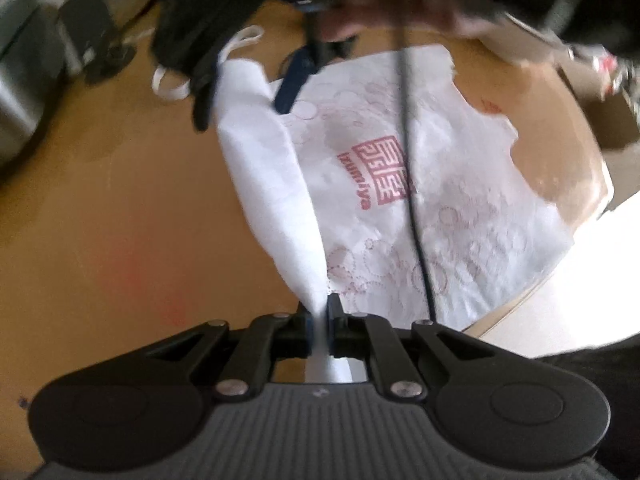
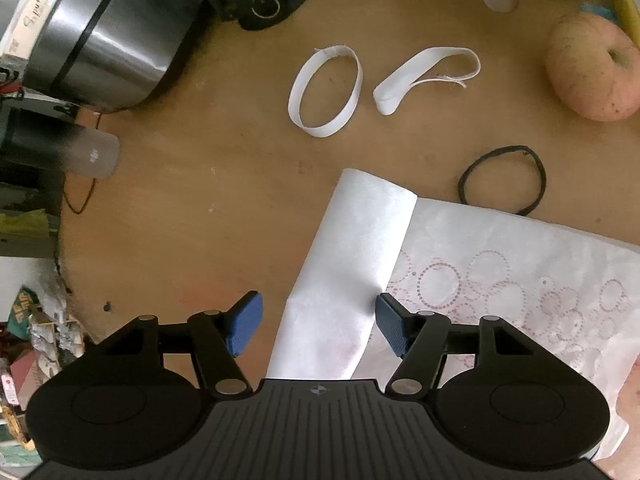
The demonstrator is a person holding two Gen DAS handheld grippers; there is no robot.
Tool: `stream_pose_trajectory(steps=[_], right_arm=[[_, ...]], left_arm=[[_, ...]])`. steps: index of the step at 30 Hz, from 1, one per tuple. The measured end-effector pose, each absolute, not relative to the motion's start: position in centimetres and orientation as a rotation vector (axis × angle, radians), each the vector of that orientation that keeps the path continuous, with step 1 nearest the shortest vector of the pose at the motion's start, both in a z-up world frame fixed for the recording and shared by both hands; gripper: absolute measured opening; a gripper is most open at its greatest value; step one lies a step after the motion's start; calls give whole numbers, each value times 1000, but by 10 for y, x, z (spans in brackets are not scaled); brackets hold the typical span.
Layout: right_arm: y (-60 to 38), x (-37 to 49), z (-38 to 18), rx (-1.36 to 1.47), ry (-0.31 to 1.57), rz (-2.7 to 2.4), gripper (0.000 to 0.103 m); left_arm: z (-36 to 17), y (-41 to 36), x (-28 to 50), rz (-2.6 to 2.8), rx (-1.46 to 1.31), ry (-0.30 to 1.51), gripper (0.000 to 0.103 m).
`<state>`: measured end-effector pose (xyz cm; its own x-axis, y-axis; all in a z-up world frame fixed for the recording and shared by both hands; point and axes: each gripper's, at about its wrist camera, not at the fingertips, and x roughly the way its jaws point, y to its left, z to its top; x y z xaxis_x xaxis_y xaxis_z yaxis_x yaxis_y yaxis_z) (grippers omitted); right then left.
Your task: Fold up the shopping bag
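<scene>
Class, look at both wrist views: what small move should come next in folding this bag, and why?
Probably the left gripper should carry its pinched edge of the bag across the printed side and lay it down. Its jaws are shut on a lifted white flap, while the right gripper stands open over the part already folded flat on the table.

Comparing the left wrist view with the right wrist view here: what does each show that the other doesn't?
Only the left wrist view: the left tool shut on a pinched white fold, the red square logo, a black cable.

Only the right wrist view: the open right tool, a reddish apple, a black elastic band, a shiny steel appliance.

Both: the white patterned shopping bag on the brown wooden table.
</scene>
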<state>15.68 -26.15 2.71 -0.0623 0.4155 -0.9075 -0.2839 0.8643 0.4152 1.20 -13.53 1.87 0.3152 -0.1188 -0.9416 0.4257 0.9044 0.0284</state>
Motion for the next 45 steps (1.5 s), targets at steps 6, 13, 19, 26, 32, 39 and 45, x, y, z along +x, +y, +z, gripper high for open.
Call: stream_pose_trajectory(steps=[6, 13, 19, 26, 32, 39, 45], right_arm=[[-247, 152, 29, 19, 1544, 531, 63], [-232, 145, 24, -103, 1571, 479, 62], [-228, 139, 21, -166, 1588, 440, 24], [-247, 138, 23, -63, 1579, 499, 7], [-274, 136, 22, 46, 1560, 623, 7], [-304, 138, 11, 182, 1513, 792, 7], [-314, 148, -9, 358, 1479, 885, 7]], left_arm=[[18, -163, -1, -401, 530, 1146, 6], [8, -191, -14, -429, 795, 1098, 7], [4, -202, -22, -436, 902, 1071, 7], [12, -178, -7, -417, 646, 1118, 11], [22, -116, 9, -416, 72, 1200, 21], [15, -47, 15, -419, -502, 1211, 29], [10, -22, 11, -445, -714, 1184, 33]])
